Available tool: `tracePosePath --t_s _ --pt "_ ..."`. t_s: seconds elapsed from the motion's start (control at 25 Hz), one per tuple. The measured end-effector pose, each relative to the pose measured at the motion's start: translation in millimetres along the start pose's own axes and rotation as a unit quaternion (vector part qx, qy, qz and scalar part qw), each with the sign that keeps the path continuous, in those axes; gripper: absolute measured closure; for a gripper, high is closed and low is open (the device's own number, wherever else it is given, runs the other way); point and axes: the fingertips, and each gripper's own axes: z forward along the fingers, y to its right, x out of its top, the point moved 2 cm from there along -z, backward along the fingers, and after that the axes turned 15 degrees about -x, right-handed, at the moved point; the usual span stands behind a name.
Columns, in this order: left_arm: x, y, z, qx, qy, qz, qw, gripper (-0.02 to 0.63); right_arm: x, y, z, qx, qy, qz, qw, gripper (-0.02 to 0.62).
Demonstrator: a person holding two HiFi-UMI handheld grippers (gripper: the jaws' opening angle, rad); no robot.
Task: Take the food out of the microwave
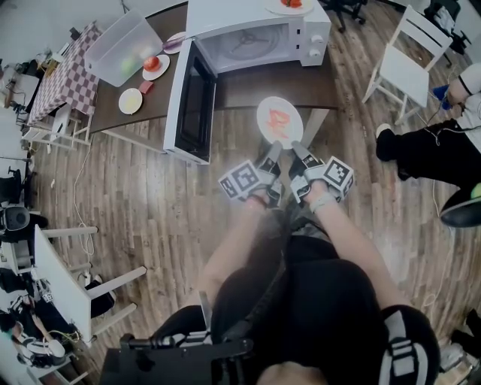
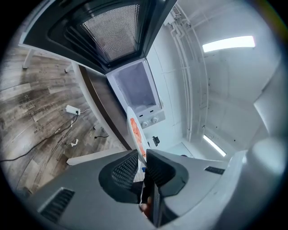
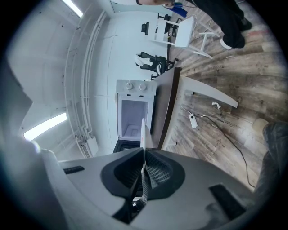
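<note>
Tongs in both hands pinch one white plate (image 1: 291,111) by its near rim. The left tongs (image 2: 142,155) stand narrowly parted, with both pads pressed on the rim left of its middle. The right tongs (image 3: 143,155) are closer together and clamp the same rim just beside them. The plate is held about level in the air over the table's (image 1: 240,92) front edge. It carries red food (image 1: 276,122) and is outside the microwave (image 1: 255,34). The microwave stands toward the table's right end, with its door (image 1: 192,101) swung wide to the left past the front edge. On its top sits a second plate (image 1: 289,6) with something red on it. Toward the table's left end lie small plates (image 1: 130,100) and a clear bin (image 1: 124,46).
</note>
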Motion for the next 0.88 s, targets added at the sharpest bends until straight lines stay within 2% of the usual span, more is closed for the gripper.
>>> tracePosePath --t_s 0.4,0.88 --pt "-8.1 1.8 -12.7 0.002 0.002 0.0 1.0 0.549 -11.2 4.4 -8.6 0.004 -0.003 0.01 1.0 0.578" --pt "-5.8 -1.2 -6.3 0.002 0.0 0.002 1.0 0.551 -6.2 5.1 -3.9 0.007 -0.003 0.015 1.0 0.578"
